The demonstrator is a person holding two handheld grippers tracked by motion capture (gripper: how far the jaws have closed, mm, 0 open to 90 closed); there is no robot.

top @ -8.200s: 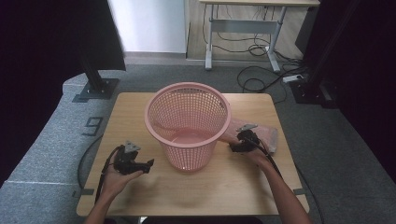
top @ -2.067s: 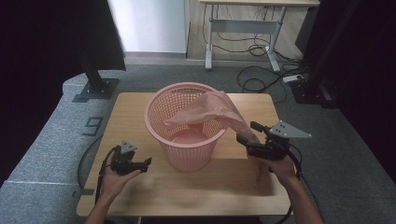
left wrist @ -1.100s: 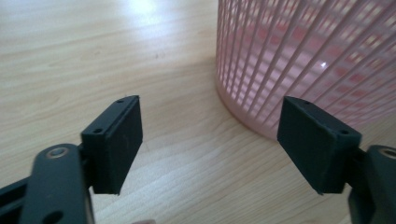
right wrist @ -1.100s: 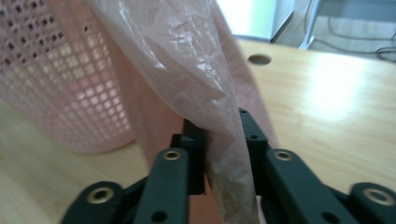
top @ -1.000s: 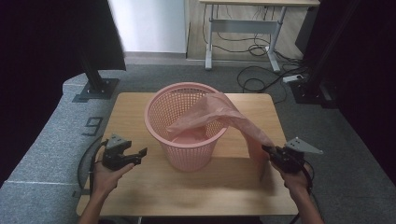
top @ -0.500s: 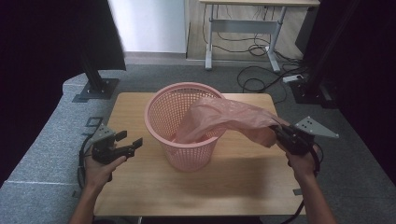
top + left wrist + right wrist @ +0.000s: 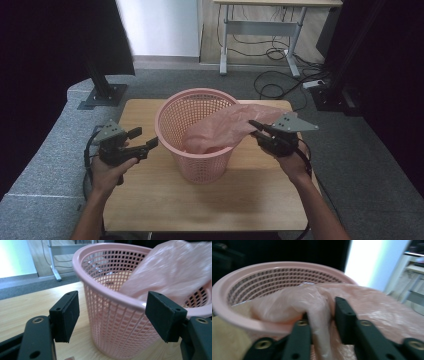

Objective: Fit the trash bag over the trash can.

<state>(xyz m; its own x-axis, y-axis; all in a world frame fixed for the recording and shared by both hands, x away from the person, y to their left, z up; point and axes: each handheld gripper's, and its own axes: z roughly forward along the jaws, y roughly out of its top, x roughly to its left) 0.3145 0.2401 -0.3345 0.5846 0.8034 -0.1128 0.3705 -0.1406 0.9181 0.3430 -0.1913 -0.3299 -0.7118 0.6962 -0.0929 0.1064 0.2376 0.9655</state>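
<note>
High view: a pink plastic lattice basket (image 7: 199, 131) stands upright near the middle of a light wooden table (image 7: 150, 200), with a person's forearms coming in from the bottom edge.
Bag: a thin, crinkled pink plastic bag (image 7: 227, 129) drapes from inside the basket over its right rim and stretches toward the right gripper (image 7: 256, 128).
Right gripper: held just beside the basket's right rim, above the table; its jaws have just been opening a little, yet a bunched fold of the bag sits between them.
Right gripper view: the two black jaws stand close together with the gathered bag (image 7: 319, 312) squeezed between the pads, the basket rim (image 7: 242, 317) just behind it; the picture is blurred, so how firmly the fold is pressed is hard to judge.
Left gripper: the left gripper (image 7: 145, 141) is held to the left of the basket, above the table, its tips pointing at the basket wall and near it but apart from it.
Left gripper view: the jaws are spread wide with nothing between the pads (image 7: 66, 315); the basket wall (image 7: 117, 322) and the bag (image 7: 175, 275) lying over the rim show in the gap, farther off.
Surroundings: a grey carpeted floor (image 7: 40, 165) lies around the table, and a metal-legged desk (image 7: 260, 30) stands at the back.
</note>
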